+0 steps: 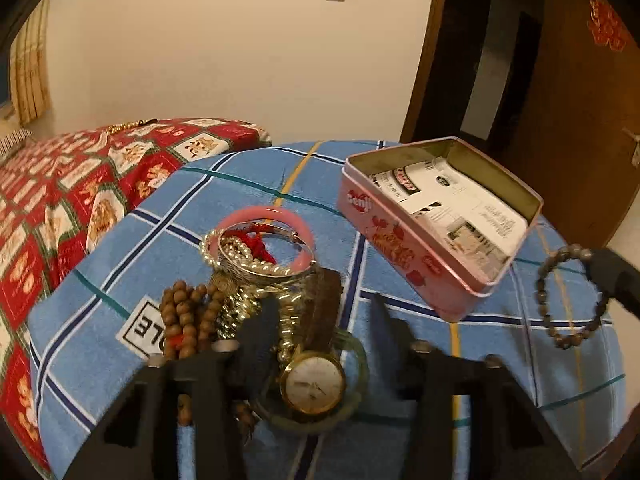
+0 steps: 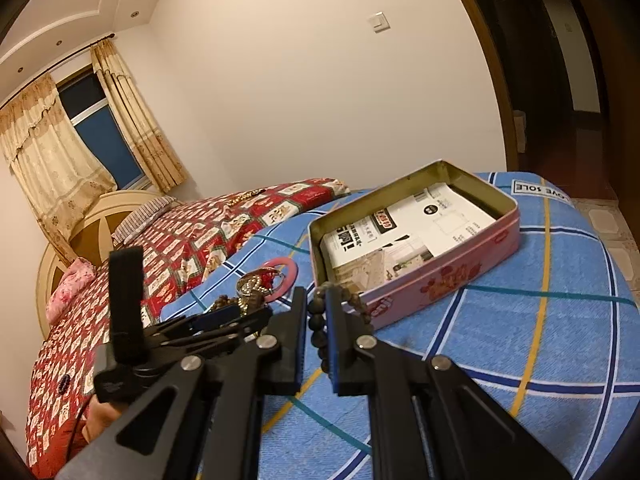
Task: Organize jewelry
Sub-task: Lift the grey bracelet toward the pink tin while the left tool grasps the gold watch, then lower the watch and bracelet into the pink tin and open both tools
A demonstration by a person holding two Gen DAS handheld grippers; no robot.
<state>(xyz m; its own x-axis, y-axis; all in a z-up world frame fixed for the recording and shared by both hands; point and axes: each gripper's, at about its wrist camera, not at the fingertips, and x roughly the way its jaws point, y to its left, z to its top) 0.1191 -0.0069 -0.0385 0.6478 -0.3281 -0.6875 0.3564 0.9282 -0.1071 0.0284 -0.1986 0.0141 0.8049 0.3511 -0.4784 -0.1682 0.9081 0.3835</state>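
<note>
A pile of jewelry lies on the blue checked cloth: a pink bangle, pearl and silver bracelets, a brown bead string, a gold watch on a green bangle. My left gripper is open, its fingers either side of the watch strap. An open pink tin with white paper inside sits to the right; it also shows in the right wrist view. My right gripper is shut on a dark bead bracelet, seen hanging in the left wrist view, just before the tin's near end.
A red patterned bedspread covers the bed to the left. A wooden door stands behind the tin. The left gripper's body shows at the left in the right wrist view. A curtained window is far left.
</note>
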